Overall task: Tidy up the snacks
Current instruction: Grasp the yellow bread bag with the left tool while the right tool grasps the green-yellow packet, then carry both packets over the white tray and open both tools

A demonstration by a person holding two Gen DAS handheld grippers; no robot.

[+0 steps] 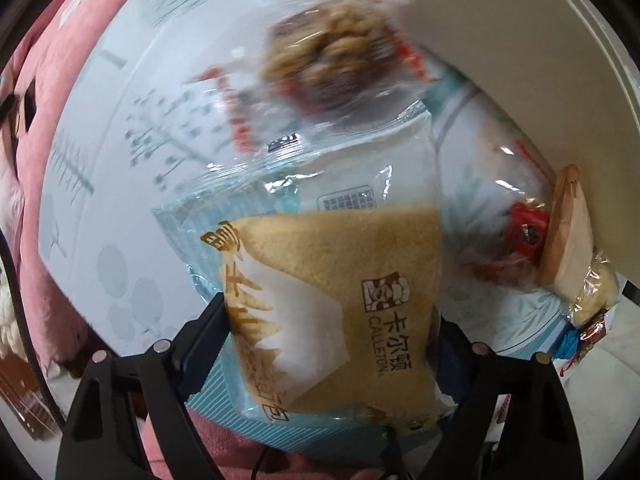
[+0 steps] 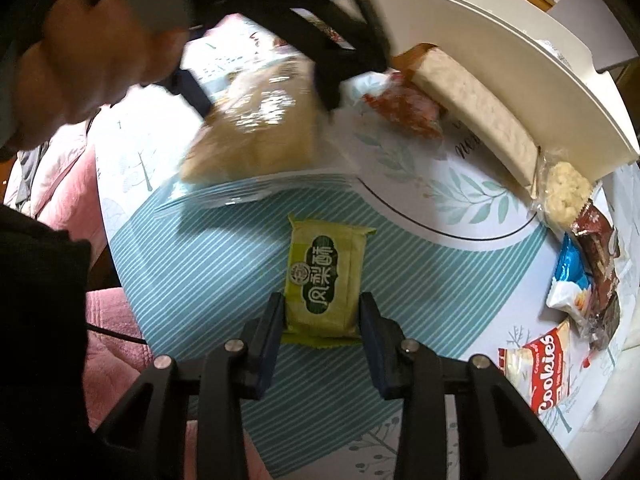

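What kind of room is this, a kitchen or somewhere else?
Probably a living room at home: a pink padded seat, a table with a leafy patterned cloth, and packaged snacks like the cookies bag.

A patterned teal-and-white bench cover (image 2: 208,264) beside a pink quilted cushion (image 1: 52,92) and a white tray edge (image 2: 472,40)
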